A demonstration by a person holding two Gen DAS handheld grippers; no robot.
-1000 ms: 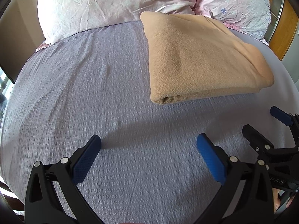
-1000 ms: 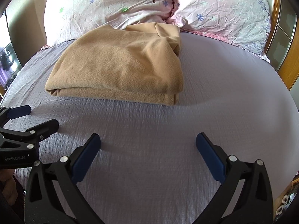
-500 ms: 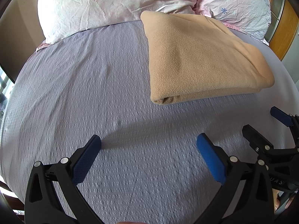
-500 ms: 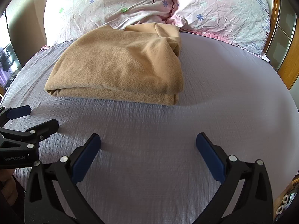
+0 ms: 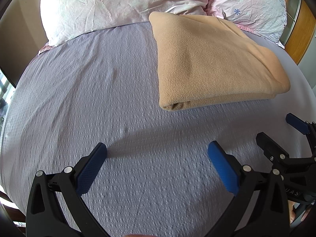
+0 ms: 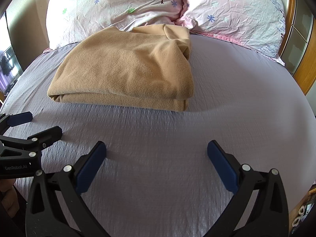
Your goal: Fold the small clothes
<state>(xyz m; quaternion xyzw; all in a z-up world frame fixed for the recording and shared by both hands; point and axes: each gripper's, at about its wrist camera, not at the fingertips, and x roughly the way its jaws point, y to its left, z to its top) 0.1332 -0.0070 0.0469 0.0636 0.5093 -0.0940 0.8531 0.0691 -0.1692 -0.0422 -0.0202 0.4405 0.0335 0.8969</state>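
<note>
A tan fleece garment (image 5: pixel 213 63) lies folded in a thick rectangle on the lilac bed sheet (image 5: pixel 88 90), its far end against the pillows. It also shows in the right wrist view (image 6: pixel 130 73). My left gripper (image 5: pixel 157 151) is open and empty, low over the sheet, short of the garment's near left corner. My right gripper (image 6: pixel 157 150) is open and empty, short of the garment's near right corner. Each gripper shows at the edge of the other's view: the right one (image 5: pixel 276 132), the left one (image 6: pixel 37 124).
Two pale floral pillows (image 6: pixel 122 6) (image 6: pixel 237 13) lie at the head of the bed. A wooden frame with glass panels (image 6: pixel 300 39) stands at the right. The lilac sheet also shows in the right wrist view (image 6: pixel 246 98).
Both grippers stay open and low over the sheet. The views have shifted only slightly; the folded garment has not moved.
</note>
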